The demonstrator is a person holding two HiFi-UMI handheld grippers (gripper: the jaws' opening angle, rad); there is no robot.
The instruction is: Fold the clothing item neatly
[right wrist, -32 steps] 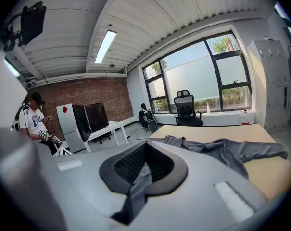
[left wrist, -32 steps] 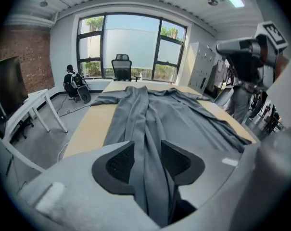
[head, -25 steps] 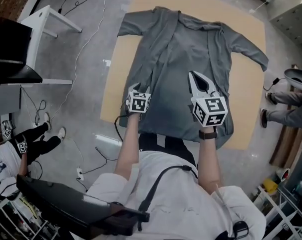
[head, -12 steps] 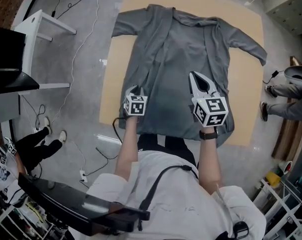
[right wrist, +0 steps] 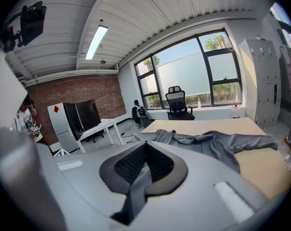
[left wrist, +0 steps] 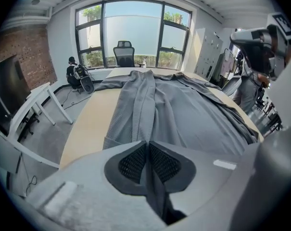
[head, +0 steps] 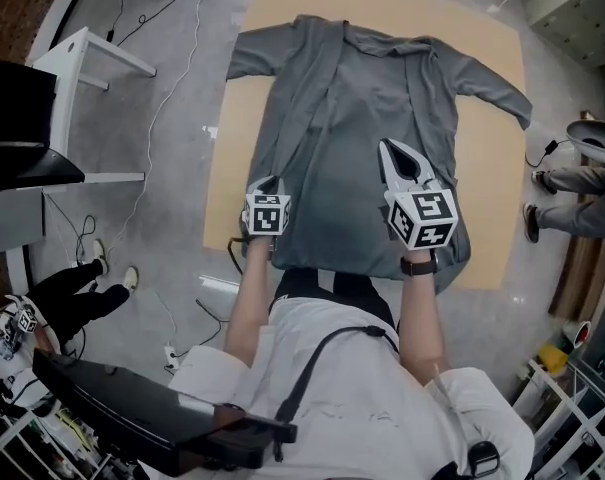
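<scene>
A long grey garment [head: 362,118] lies spread open on the wooden table [head: 492,168], collar far, hem near me. My left gripper [head: 268,182] sits low at the near left hem, on the left front panel. In the left gripper view its jaws [left wrist: 148,143] are closing, with a thin strip of grey cloth pinched between the pads and the garment [left wrist: 183,114] stretching ahead. My right gripper [head: 387,150] hovers above the right half of the garment, tilted up and shut. Nothing shows between its pads [right wrist: 145,144]; the garment [right wrist: 217,143] lies beyond it.
A white desk [head: 92,48] and a black monitor [head: 17,118] stand left of the table, with cables [head: 172,78] on the floor. A person sits at lower left [head: 62,298]; another person's legs [head: 582,203] are at the right. An office chair [left wrist: 124,52] stands at the table's far end.
The left gripper has dropped toward the near hem and its jaws have come together on the cloth. The right gripper has stayed raised and shut.
</scene>
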